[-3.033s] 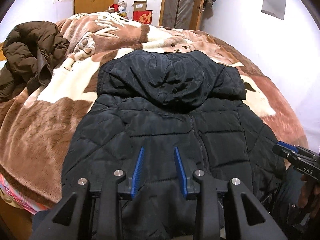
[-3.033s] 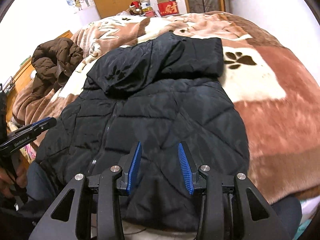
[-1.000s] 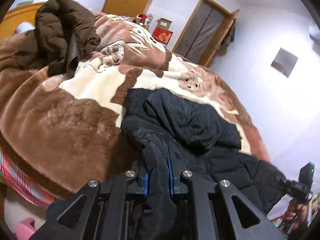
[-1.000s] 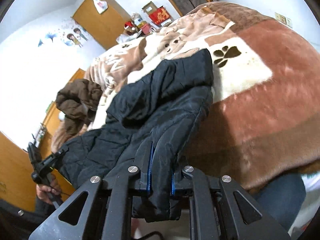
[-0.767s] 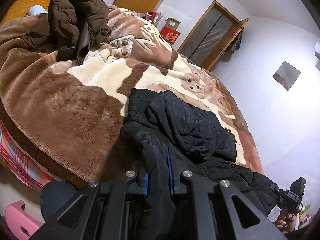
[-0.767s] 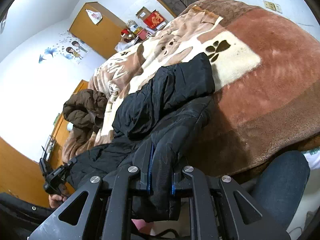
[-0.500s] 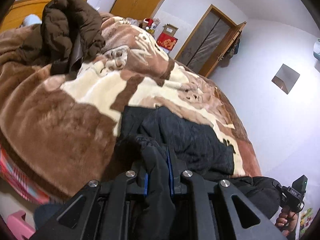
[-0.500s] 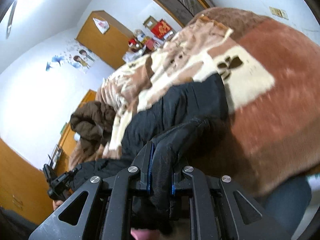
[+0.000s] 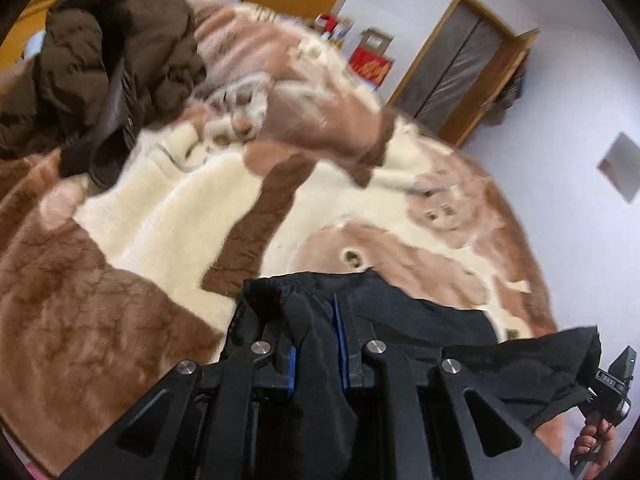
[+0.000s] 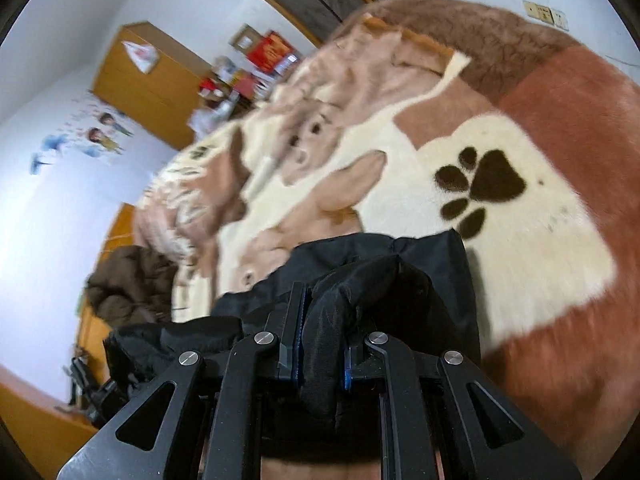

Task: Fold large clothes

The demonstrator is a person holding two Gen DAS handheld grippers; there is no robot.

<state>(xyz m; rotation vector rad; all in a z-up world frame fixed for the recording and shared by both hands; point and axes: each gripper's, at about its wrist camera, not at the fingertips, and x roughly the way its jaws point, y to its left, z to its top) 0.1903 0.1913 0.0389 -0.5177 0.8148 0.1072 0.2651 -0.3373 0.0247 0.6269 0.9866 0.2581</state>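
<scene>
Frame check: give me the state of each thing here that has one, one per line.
Left gripper: shut on black jacket.
Right gripper: shut on black jacket.
Black jacket: gripped at two spots, bunched, partly lifted over the blanket.
Brown jacket: heaped, unfolded, on the blanket.
Blanket: spread over the bed.
Door: looks shut.

My left gripper (image 9: 315,344) and right gripper (image 10: 320,340) are matte black, with blue finger pads, silver screw heads and triangular cut-outs along their arms.
</scene>
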